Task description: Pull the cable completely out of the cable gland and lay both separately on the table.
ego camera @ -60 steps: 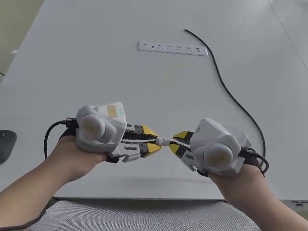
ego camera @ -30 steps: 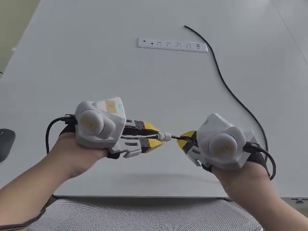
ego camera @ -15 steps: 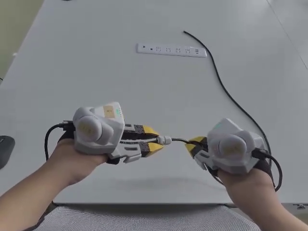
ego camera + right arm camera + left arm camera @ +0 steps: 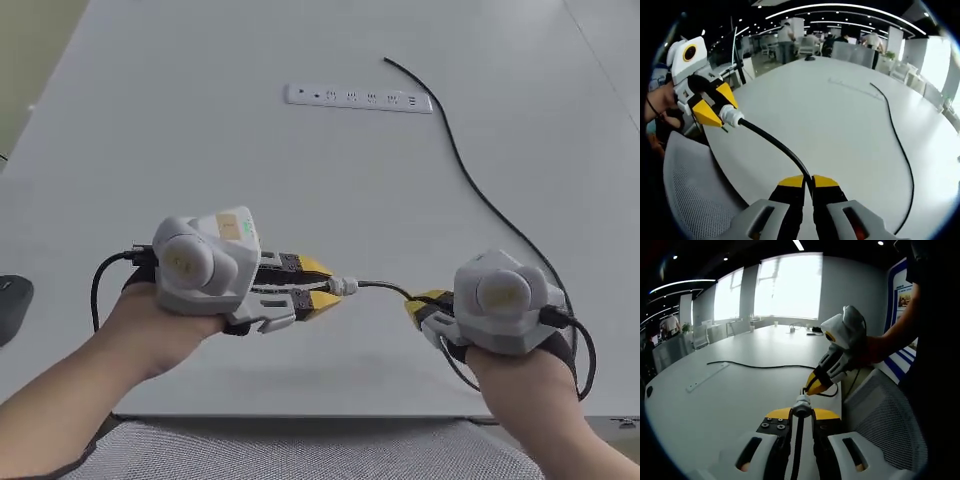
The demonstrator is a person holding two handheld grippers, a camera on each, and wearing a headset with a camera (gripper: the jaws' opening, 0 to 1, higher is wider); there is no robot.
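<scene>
The left claw (image 4: 322,290) is closed tight on the cable gland (image 4: 343,287), a small pale fitting that juts past its yellow tips. The gland's long axis runs level and crosswise in front of the person, and its open end points toward the right claw (image 4: 425,303). The black cable (image 4: 385,289) comes out of that end and runs, with a slight bend, to the right claw, which pinches it between narrow yellow tips. One end of the cable sits inside the gland. Both are held in the air just above the near edge of the counter (image 4: 200,140), and the two claws are apart, with a bare length of cable between them.

The counter is long, white and smooth. Far across it lie a white power strip (image 4: 358,98) and a thin black cord (image 4: 480,195) that curves toward the right. A grey mesh chair (image 4: 300,450) sits below the near edge. Around it is an open office with ceiling lights, a bright window and distant people.
</scene>
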